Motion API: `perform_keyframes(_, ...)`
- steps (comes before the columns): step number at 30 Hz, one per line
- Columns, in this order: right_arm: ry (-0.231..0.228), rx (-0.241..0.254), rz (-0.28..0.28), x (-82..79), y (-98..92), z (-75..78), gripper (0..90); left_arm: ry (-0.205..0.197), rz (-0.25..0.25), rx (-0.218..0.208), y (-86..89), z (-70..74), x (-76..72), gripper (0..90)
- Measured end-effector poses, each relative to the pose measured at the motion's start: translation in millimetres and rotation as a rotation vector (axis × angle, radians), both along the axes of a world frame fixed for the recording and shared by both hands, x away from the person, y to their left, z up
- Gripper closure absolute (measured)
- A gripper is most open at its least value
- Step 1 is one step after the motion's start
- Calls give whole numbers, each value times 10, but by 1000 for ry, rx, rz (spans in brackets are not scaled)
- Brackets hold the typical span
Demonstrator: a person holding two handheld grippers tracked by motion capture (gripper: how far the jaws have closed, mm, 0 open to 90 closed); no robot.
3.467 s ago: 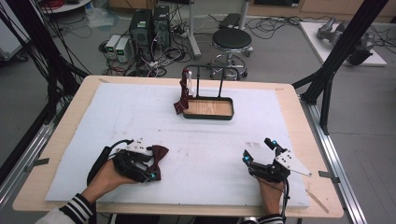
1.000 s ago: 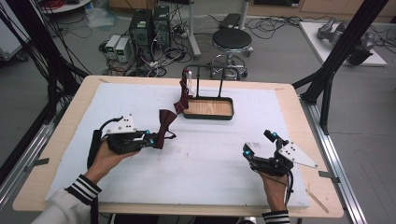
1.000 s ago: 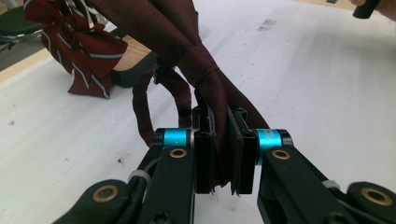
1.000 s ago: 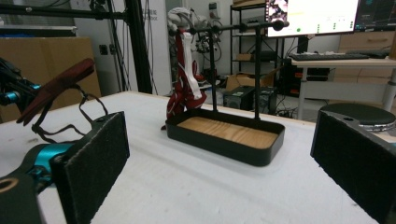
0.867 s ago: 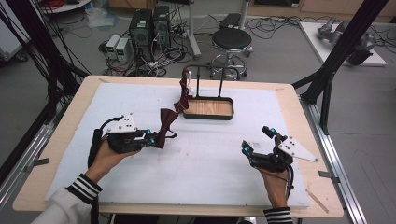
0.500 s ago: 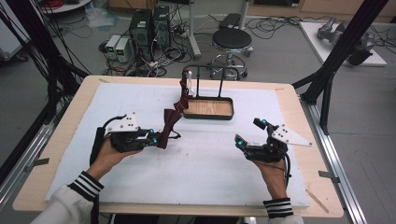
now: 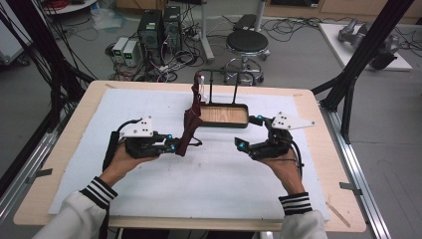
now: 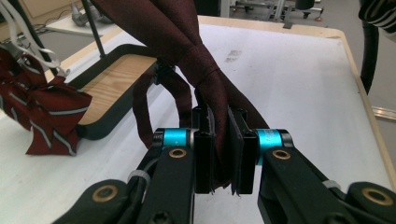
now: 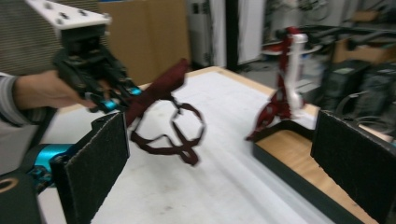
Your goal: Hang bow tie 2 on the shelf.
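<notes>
No readable text, label, brand, number or sign is found in any of the three views. Any markings on the equipment standing on the floor beyond the tabletop are too small and blurred to be made out.

Maroon bow tie (left gripper-clamped) midair

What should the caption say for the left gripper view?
Left tool pinching a dark red bow tie above the white table.

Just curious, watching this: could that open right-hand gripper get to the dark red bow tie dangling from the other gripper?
Probably yes. The right gripper is open and faces the bow tie, which hangs from the left gripper with only bare white mat between them.
</notes>
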State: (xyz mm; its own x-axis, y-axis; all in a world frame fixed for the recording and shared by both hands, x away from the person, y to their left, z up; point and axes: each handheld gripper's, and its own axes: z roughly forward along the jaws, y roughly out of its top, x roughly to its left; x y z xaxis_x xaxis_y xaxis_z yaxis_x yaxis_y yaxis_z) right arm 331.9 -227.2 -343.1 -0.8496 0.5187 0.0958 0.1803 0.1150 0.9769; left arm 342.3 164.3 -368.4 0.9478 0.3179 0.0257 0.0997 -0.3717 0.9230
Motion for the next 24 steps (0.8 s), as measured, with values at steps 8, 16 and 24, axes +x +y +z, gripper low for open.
perform_keyframes(8,61,-96,126,173,188,130,37,-3,-33,-10,-86,4,33,818)
perform_keyframes(16,99,-140,183,331,335,232,38,-13,-57,-35,-159,15,49,818)
perform_keyframes(24,157,-193,254,440,549,295,76,-17,-78,-36,-200,15,33,818)
